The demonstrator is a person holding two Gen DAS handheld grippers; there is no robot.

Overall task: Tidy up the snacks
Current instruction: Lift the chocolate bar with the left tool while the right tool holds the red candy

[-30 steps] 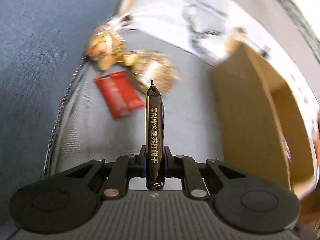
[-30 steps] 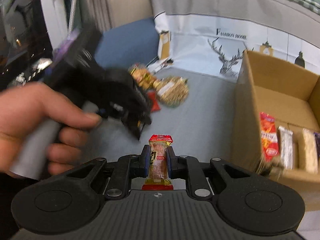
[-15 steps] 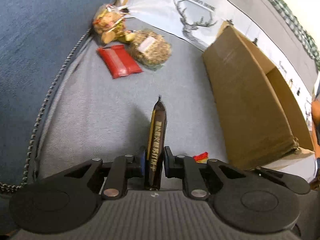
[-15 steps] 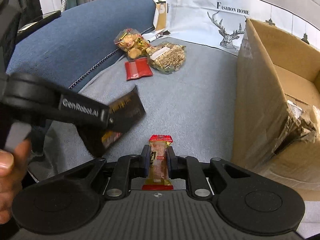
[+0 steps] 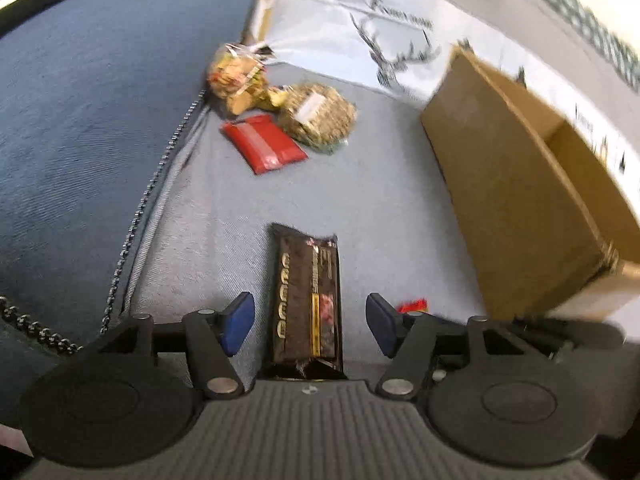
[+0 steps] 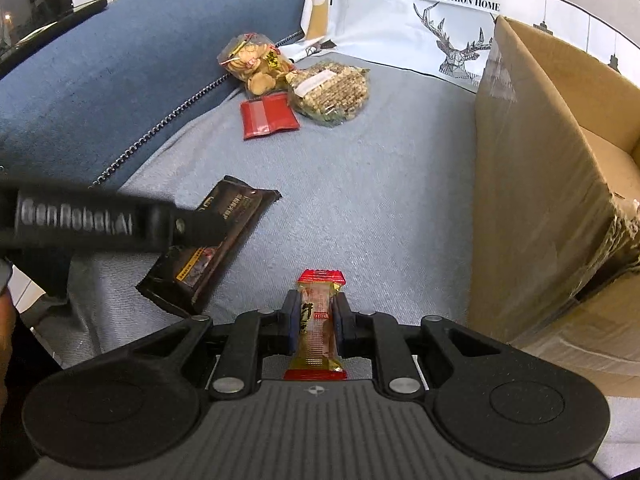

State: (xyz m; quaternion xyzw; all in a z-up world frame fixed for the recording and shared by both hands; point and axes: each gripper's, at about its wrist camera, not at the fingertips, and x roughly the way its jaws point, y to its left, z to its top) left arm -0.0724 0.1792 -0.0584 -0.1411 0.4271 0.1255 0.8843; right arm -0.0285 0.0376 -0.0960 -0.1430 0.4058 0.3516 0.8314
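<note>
Left tool (image 5: 310, 322) opening, one black snack bar (image 5: 308, 296) loose between its pads; right tool (image 6: 317, 326) clenches one red-capped snack (image 6: 318, 320). Three packets (image 6: 304, 92) lie beyond, beside one cardboard box (image 6: 536, 184).

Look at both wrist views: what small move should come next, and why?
Probably the left tool should lift away from the black snack bar. Its jaws are opening, the blue pads stand clear on both sides, and the bar lies flat on the grey cushion. The right tool grips a red-ended snack that could then go down beside it.
</note>
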